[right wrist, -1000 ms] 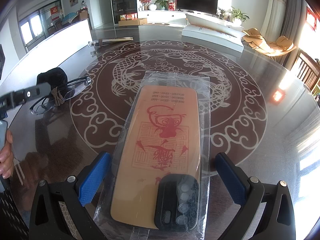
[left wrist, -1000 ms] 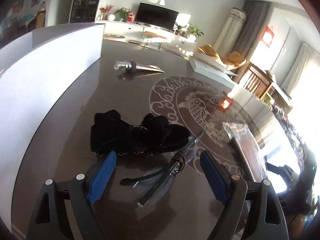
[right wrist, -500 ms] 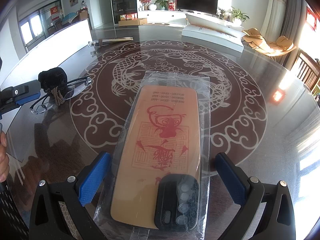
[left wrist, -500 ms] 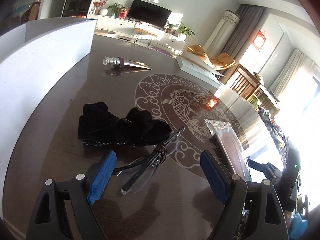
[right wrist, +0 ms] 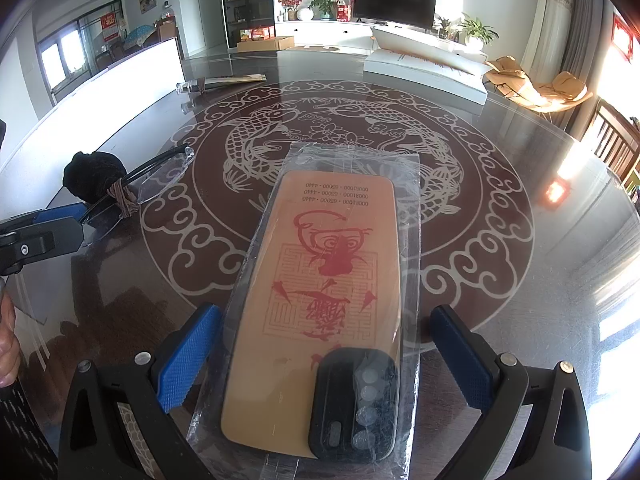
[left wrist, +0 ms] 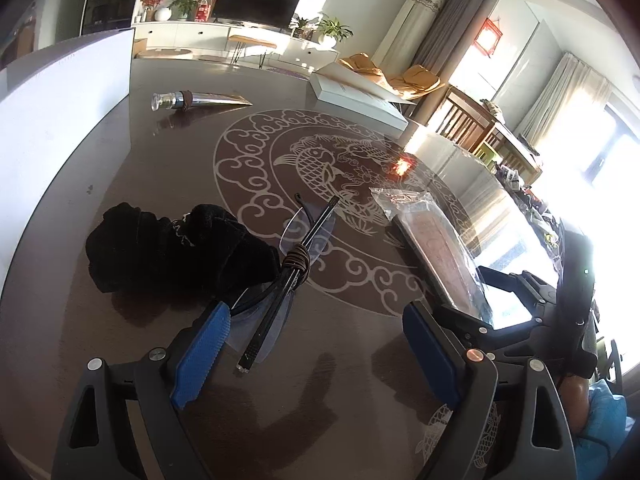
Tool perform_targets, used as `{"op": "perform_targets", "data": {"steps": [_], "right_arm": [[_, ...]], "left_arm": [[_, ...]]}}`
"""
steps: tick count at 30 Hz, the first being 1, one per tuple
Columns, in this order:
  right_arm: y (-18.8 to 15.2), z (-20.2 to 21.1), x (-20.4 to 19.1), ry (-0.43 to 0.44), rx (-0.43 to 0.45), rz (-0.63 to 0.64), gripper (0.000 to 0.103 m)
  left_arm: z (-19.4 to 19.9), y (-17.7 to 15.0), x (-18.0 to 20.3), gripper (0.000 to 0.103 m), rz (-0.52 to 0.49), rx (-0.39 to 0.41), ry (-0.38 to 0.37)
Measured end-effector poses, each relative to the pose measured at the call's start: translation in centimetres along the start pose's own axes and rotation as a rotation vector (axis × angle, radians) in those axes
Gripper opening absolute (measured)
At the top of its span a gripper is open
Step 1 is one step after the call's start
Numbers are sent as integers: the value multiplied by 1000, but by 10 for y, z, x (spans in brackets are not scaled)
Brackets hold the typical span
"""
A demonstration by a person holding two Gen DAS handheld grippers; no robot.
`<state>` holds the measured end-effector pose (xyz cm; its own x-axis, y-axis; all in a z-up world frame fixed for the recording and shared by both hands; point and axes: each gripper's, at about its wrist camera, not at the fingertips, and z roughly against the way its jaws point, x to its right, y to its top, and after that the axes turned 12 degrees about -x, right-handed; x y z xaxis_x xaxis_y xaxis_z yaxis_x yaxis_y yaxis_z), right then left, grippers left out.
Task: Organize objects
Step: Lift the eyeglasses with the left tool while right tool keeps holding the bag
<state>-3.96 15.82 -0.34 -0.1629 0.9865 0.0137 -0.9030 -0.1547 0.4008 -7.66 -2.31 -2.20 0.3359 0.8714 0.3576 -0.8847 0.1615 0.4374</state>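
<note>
The step in hand looks to be picking up the folded glasses [left wrist: 292,268], so the left gripper [left wrist: 316,344] should slide left until the folded temples, bound with a brown cord [left wrist: 298,261], sit squarely between its blue pads, then close gently on the stiff temple bundle and not on the thin clear lenses, which could flex or slip. The glasses lie on the dark glass table [left wrist: 168,168] at the near left, leaning against a black cloth pouch [left wrist: 176,248]; their near end lies just beside the left blue fingertip [left wrist: 204,350], and whether it actually touches is hard to judge through the fisheye. The left gripper is spread wide and holds nothing. The right gripper [right wrist: 320,356] is likewise wide apart, straddling a phone case [right wrist: 320,320] sealed in a clear plastic sleeve that lies flat on the table near the centre medallion; its pads stand apart from the sleeve's edges, so it grips nothing. At the far left of the table lies a metallic tube [left wrist: 200,99], and at the far right a flat white box [right wrist: 428,66], both well apart from either gripper.
</note>
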Motion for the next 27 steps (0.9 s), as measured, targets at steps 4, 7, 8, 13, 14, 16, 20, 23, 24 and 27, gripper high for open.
{"op": "perform_targets", "data": {"steps": [4, 7, 8, 13, 14, 16, 20, 23, 24, 27], "right_arm": [[0, 0, 0, 0, 0, 0, 103], [0, 0, 0, 0, 0, 0, 103], [0, 0, 0, 0, 0, 0, 103], [0, 0, 0, 0, 0, 0, 103], [0, 0, 0, 0, 0, 0, 103], [0, 0, 0, 0, 0, 0, 103], [0, 0, 0, 0, 0, 0, 103], [0, 0, 0, 0, 0, 0, 103], [0, 0, 0, 0, 0, 0, 103], [0, 0, 0, 0, 0, 0, 103]], "left_arm": [[2, 0, -5, 88, 22, 12, 0], [6, 0, -7, 88, 36, 34, 14], [8, 0, -8, 88, 38, 43, 22], [6, 2, -22, 88, 97, 35, 12], [5, 3, -26, 88, 113, 24, -11], [0, 2, -31, 89, 138, -3, -76], [-1, -3, -19, 89, 88, -34, -104], [-5, -9, -2, 89, 24, -85, -175], [-5, -11, 4, 89, 1, -92, -184], [-4, -14, 14, 89, -35, -84, -122]]}}
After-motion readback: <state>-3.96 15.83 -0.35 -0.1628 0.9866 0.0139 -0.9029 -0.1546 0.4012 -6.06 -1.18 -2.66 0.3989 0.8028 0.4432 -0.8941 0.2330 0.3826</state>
